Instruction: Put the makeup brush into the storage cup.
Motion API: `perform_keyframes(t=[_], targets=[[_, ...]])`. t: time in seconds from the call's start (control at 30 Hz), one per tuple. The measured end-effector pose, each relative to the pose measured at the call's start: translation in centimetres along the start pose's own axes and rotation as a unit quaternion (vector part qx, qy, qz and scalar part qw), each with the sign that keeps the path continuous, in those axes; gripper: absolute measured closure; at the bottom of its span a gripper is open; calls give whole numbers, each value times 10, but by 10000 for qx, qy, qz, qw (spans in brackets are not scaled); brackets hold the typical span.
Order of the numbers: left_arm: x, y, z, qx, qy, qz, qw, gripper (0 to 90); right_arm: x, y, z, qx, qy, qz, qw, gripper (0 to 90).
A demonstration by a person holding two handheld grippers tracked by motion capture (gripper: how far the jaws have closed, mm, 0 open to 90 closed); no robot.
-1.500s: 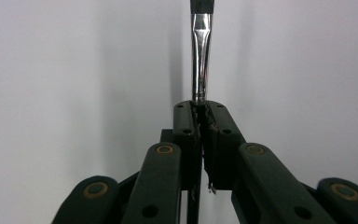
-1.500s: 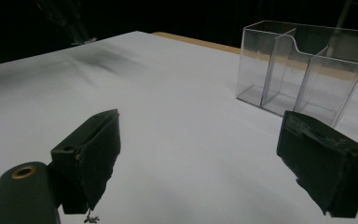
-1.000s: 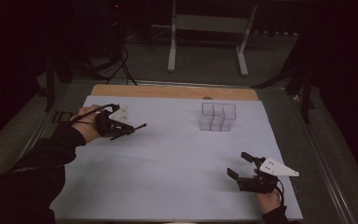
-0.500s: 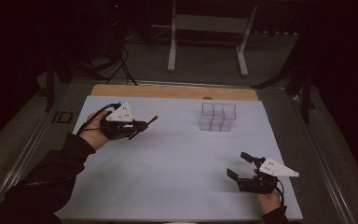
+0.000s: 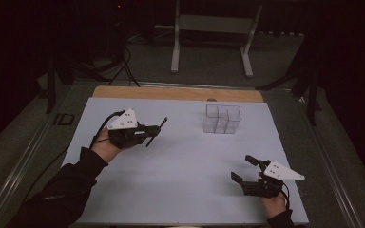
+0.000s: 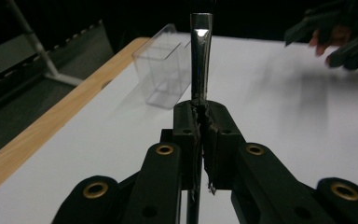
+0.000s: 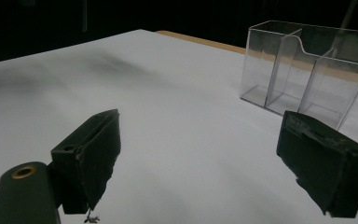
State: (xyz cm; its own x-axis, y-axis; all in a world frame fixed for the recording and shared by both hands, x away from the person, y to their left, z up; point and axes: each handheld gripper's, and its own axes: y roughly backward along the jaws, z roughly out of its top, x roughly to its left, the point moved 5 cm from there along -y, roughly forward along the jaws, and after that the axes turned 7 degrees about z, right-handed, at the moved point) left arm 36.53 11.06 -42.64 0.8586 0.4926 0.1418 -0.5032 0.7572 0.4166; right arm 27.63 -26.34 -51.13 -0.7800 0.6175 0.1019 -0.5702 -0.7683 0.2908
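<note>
My left gripper (image 5: 145,133) hovers over the left half of the white mat (image 5: 185,161), shut on a slim dark rod (image 5: 158,128) that sticks out to the right. Along the jaws of the left gripper (image 6: 200,112), the rod (image 6: 200,56) points at a clear compartmented container (image 6: 165,70). That container (image 5: 222,118) stands upright at the mat's far right. My right gripper (image 5: 243,168) sits low at the near right, open with nothing between its jaws. From the right gripper (image 7: 205,154), the container (image 7: 307,70) is ahead and to the right.
A wooden strip (image 5: 176,93) borders the mat's far side. A metal stand (image 5: 211,28) sits on the floor beyond the table. A small black object (image 5: 66,118) lies off the mat's left edge. The other hand and gripper (image 6: 340,37) appear blurred in the left gripper view.
The left hand has carried the rod rightward across the mat, closer to the clear container. The right gripper has stayed put.
</note>
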Motion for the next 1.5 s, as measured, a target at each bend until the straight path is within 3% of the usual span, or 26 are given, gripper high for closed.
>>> perform_keyframes(t=[0.1, 0.23, 0.27, 0.33, 0.5, 0.77, 0.9, 1.03, 1.1, 1.37, 1.5], targets=[[-3, -3, 0, -215, 228, -11, 9995, 855, -1, 0, 0, -5, 9, -77, 10000, 135], [-8, -7, -2, -307, 231, 36, 9993, 855, -3, 2, 0, -38, -47, -153, 9999, 135], [-10, -9, -4, -348, 365, 22, 9987, 855, -3, 3, 1, -50, -59, -153, 9999, 135], [-11, -10, -5, -380, 372, 105, 9985, 855, -3, 3, 1, -50, -66, -164, 9998, 134], [-20, -16, -7, -609, 654, 194, 9958, 855, -2, 1, 0, -8, -42, -94, 9999, 129], [-39, -25, -14, -907, 743, 271, 9927, 855, -2, 1, 1, 17, -70, -120, 9999, 122], [-48, -32, -18, -980, 697, 301, 9923, 854, -1, 2, 4, -10, 29, -256, 9997, 120], [-55, -37, -20, -1143, 669, 451, 9902, 854, 0, 5, 7, -71, 113, -430, 9990, 116], [-57, -40, -22, -1143, 666, 464, 9901, 854, 1, 6, 8, -109, 113, -444, 9989, 116], [-62, -47, -27, -1171, 997, 405, 9873, 855, 4, 7, 13, -199, 59, -463, 9987, 116], [-64, -49, -29, -1126, 1027, 503, 9870, 855, 9, 6, 22, -192, 29, -409, 9990, 138]])
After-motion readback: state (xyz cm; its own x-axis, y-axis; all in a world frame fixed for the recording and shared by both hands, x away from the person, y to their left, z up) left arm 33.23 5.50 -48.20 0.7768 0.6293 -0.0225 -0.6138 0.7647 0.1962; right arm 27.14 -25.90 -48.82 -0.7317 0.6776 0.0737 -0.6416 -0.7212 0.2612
